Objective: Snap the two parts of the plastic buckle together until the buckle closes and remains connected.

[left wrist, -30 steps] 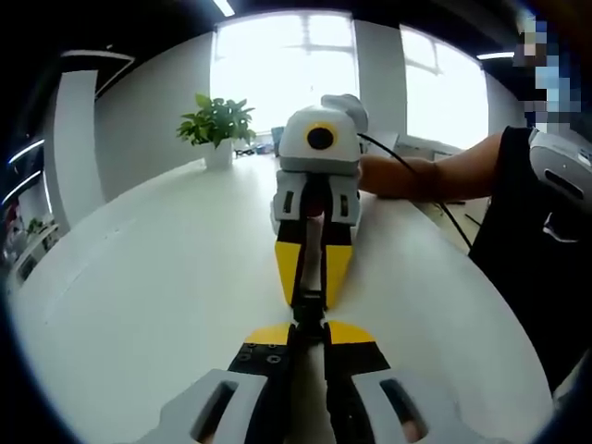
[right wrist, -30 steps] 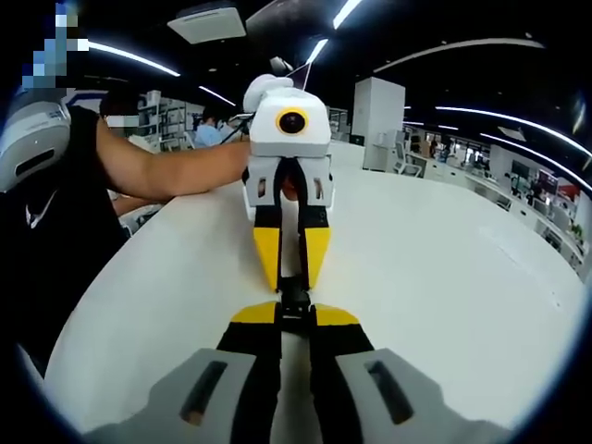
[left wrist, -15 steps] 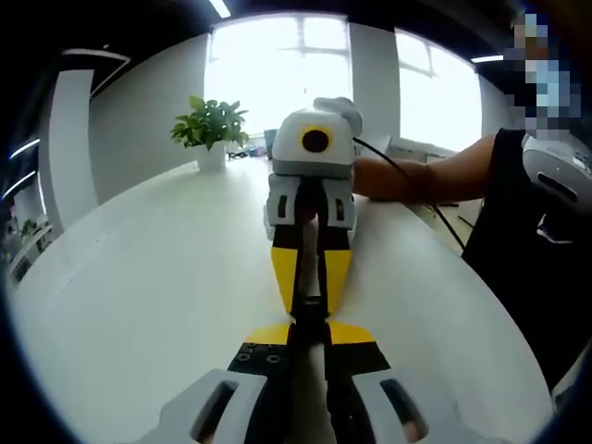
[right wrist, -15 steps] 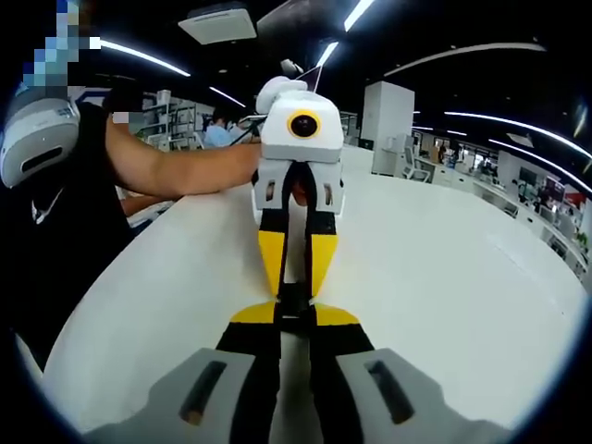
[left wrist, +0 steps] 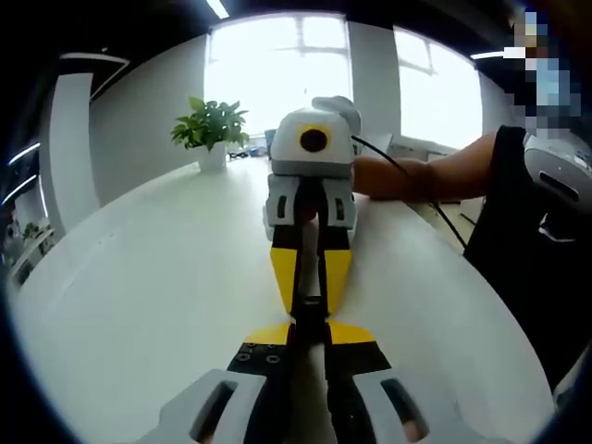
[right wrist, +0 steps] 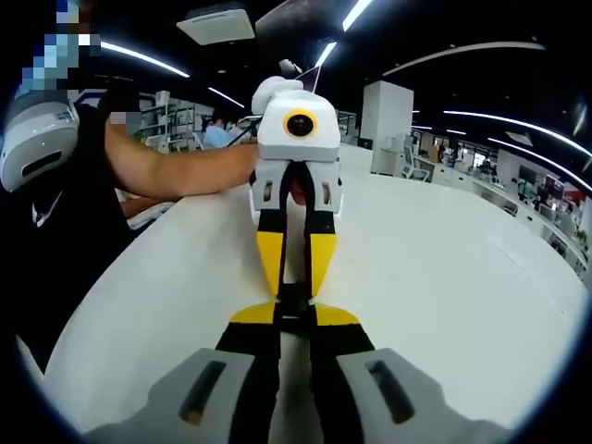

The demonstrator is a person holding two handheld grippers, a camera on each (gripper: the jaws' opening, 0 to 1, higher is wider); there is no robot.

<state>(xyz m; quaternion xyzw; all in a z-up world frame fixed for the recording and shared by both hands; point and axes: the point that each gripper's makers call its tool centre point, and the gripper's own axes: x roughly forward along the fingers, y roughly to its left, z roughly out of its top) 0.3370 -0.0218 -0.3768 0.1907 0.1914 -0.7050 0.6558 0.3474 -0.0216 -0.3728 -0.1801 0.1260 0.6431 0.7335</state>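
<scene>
Left gripper [left wrist: 308,335] and right gripper [right wrist: 294,317] face each other tip to tip over the white table [left wrist: 139,296], each pressed closed on its end of the black plastic buckle [left wrist: 309,310], which sits between the yellow tips just above the table. Can't tell if the halves are locked. A potted plant [left wrist: 211,129] stands at the table's far edge; person's forearm [right wrist: 176,166] reaches in behind the opposite gripper.

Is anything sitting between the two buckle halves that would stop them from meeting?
Nothing visible does. The left tool and right tool point tip to tip above the white table, each shut on a dark buckle part, and the two parts already touch; whether they have latched cannot be told.
</scene>
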